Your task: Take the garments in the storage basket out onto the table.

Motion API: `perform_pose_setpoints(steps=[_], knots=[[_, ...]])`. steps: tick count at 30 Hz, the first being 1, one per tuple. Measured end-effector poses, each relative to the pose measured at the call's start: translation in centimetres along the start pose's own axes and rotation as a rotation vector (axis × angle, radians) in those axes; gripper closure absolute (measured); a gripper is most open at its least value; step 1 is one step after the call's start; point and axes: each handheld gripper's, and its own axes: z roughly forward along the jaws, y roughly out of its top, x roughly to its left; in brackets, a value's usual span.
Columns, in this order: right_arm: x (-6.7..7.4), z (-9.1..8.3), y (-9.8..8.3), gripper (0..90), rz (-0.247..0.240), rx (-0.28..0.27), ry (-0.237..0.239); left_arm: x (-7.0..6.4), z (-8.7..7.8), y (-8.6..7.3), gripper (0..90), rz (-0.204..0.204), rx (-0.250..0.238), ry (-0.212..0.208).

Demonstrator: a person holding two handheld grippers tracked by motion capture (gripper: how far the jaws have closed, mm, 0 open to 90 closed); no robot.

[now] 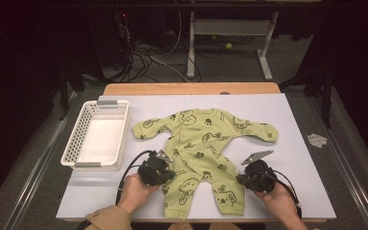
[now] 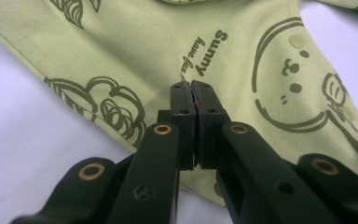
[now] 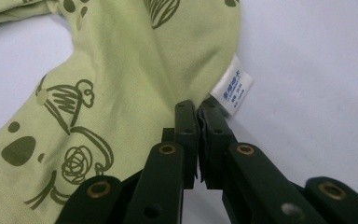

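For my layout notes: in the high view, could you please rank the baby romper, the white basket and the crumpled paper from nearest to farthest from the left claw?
1. Baby romper: under the left claw.
2. White basket: table's left edge.
3. Crumpled paper: floor, far right.

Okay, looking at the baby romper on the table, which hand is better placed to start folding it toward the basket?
Probably the left. The left gripper is shut on the romper at its edge nearest the white basket. The right gripper is shut on the opposite edge, by the care label, farther from the basket.
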Motion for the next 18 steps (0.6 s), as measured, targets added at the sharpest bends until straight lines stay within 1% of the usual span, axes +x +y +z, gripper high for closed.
perform_pose_setpoints(steps=[2,4,5,6,7,8,10,11,13,14,15,16,18], knots=[[0.0,-0.4,-0.1,80.6,0.001,-0.021,-0.004,0.1,-0.3,-0.1,82.5,-0.006,-0.031,-0.014],[-0.3,-1.0,0.1,77.6,0.014,-0.06,-0.019,0.4,-0.8,0.0,73.9,-0.019,-0.066,0.013],[-0.6,-1.3,0.4,77.2,0.028,-0.079,-0.023,0.8,-0.9,0.1,71.3,-0.029,-0.076,0.019],[-0.9,-1.6,0.7,77.1,0.046,-0.098,-0.025,1.1,-1.0,0.3,67.7,-0.047,-0.085,0.018],[-1.3,-1.7,1.2,77.1,0.057,-0.109,-0.021,1.5,-0.9,0.5,63.3,-0.056,-0.087,0.017],[-1.5,-1.7,1.7,77.2,0.066,-0.113,-0.024,1.9,-0.8,0.8,58.4,-0.059,-0.073,0.034],[-2.0,-1.0,3.0,77.2,0.074,-0.109,-0.029,2.5,-0.4,1.2,53.5,-0.061,-0.054,0.098],[-2.2,-0.6,3.7,77.2,0.077,-0.095,-0.031,2.8,-0.2,1.4,52.1,-0.068,-0.044,0.113],[-2.3,0.5,5.0,76.6,0.076,-0.073,-0.033,3.5,0.1,1.7,50.6,-0.083,-0.036,0.131],[-2.3,1.0,5.6,75.9,0.076,-0.063,-0.03,3.8,0.1,1.8,49.3,-0.086,-0.041,0.148],[-2.3,1.5,6.1,75.0,0.076,-0.051,-0.026,4.1,0.2,1.9,49.0,-0.092,-0.054,0.152],[-2.2,2.0,6.6,74.3,0.075,-0.038,-0.026,4.4,0.2,1.8,49.0,-0.108,-0.064,0.138],[-2.1,2.9,7.5,73.7,0.075,-0.015,-0.022,5.0,0.3,1.7,48.2,-0.133,-0.061,0.134]])
